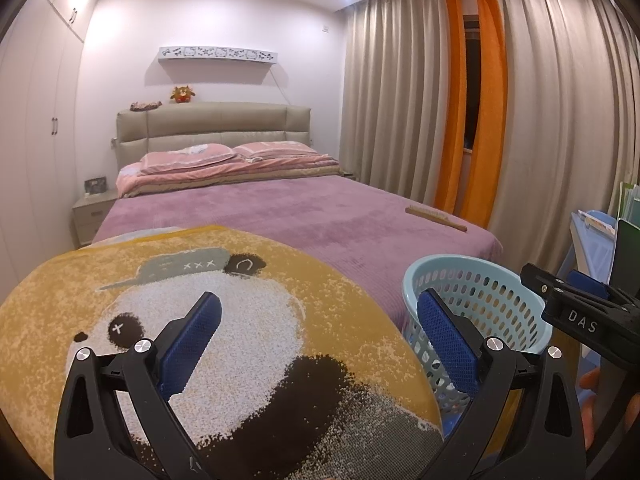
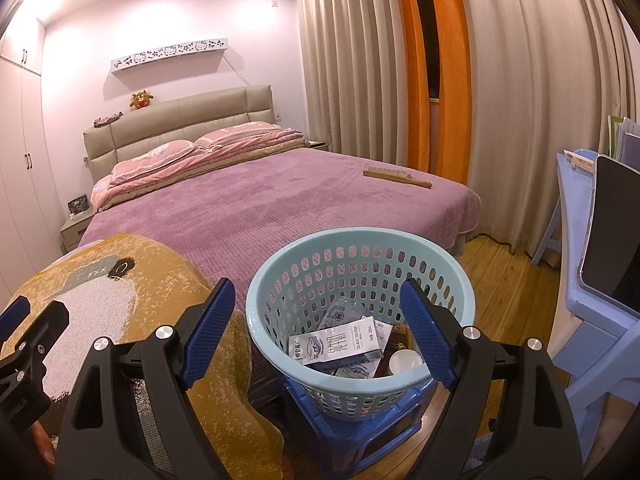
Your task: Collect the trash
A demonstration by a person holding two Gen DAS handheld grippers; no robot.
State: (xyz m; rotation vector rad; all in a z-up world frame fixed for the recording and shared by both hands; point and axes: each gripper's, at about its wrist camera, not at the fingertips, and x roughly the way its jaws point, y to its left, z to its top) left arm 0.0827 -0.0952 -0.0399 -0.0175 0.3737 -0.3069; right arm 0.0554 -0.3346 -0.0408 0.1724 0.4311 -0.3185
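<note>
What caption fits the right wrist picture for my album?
Open right claw above a blue basket holding cartons, beside the purple bed.

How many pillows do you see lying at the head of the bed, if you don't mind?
2. A pink pillow lies on the wardrobe side, and a second pink pillow lies beside it on the curtain side, both against the headboard. The folded quilt might hide others.

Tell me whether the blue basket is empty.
Not empty: the basket holds a milk carton, a paper cup and other wrappers.
</note>
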